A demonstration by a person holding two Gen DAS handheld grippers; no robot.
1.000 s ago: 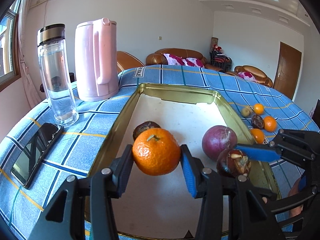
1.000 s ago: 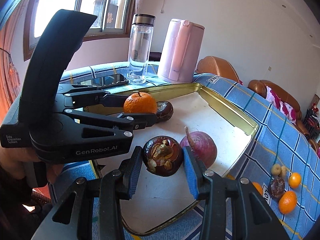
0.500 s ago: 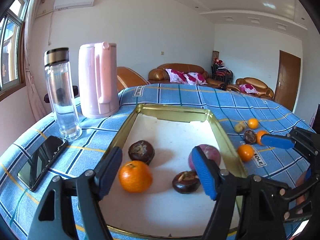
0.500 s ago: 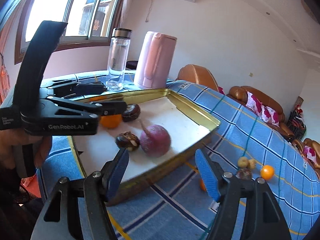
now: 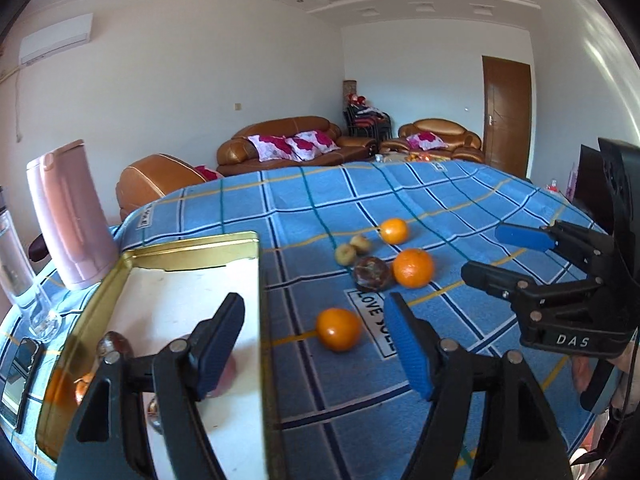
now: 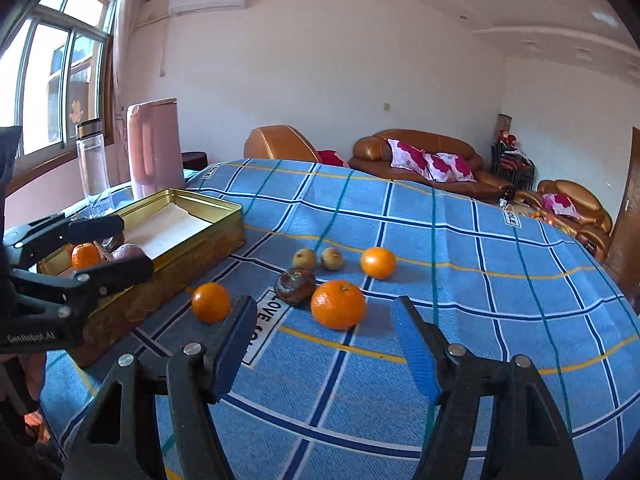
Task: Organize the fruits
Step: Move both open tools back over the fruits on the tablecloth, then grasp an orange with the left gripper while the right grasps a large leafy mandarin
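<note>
Living room w/ a table under a blue plaid cloth (image 6: 460,248), brown sofas at the back wall. Both tools hang over the cloth, holding nothing. Left gripper (image 5: 316,344): jaws spread wide, straddling the gold tin's (image 5: 188,250) right wall, one finger over the tin floor, the other over the cloth. Just past its tips, at 12 o'clock, a small orange (image 5: 339,329) lies on the cloth beside the tin. Right gripper (image 6: 324,344): jaws also spread wide, empty; a big orange (image 6: 338,304) sits just beyond, between the fingers at 12. Touching that at its 10 o'clock, a dark mangosteen (image 6: 295,286). Farther out: two small pale fruits (image 6: 318,259) side by side, and a third orange (image 6: 378,263) at approx 1 o'clock. Inside the tin, near end, an orange (image 6: 85,256) and a purple fruit (image 6: 127,252) partly hidden by the left tool. Beyond the tin at 10–11: pink kettle (image 6: 154,148) and clear bottle (image 6: 93,164). Phone (image 5: 18,376) lies at the table's left edge.
</note>
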